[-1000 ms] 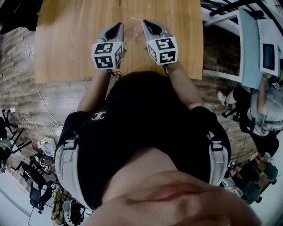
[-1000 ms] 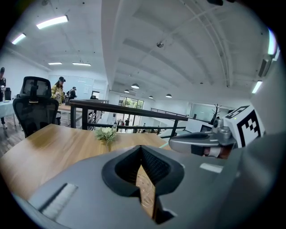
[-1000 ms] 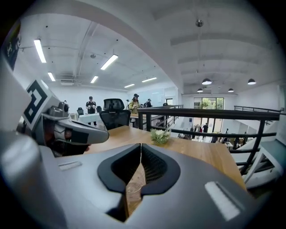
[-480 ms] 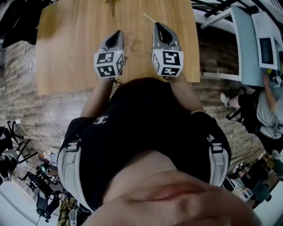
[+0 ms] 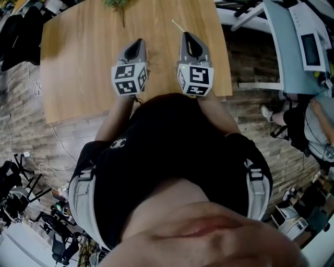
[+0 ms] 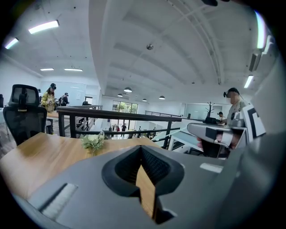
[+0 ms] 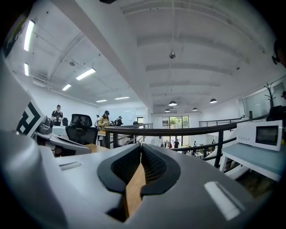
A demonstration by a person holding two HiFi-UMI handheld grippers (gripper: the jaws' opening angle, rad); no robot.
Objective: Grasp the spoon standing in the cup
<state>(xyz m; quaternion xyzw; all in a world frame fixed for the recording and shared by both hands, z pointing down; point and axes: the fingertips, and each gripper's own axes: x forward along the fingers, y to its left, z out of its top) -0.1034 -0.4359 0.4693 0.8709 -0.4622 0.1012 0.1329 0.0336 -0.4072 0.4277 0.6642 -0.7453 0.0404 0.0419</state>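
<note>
In the head view a thin pale stick, which I take for the spoon [image 5: 177,25], juts up and to the left from the tip of my right gripper [image 5: 188,35]. That gripper's jaws are shut, and the spoon seems pinched at their very tip. In the right gripper view the right gripper [image 7: 141,146] has its pads meeting and the spoon does not show. My left gripper [image 5: 138,41] is beside it over the wooden table [image 5: 78,62]. In its own view the left gripper [image 6: 140,147] is shut and holds nothing. No cup is visible.
A small green plant [image 5: 117,4] [image 6: 93,142] stands at the table's far edge. Both grippers are near the table's front edge, pointing level across the room. A white desk [image 5: 292,47] with a microwave [image 7: 263,134] stands to the right, and a black railing [image 7: 187,130] runs beyond.
Both grippers have moved apart and back toward the front edge. The pale stick travelled with the right gripper. The glassy cup seen between the grippers a second ago is out of sight.
</note>
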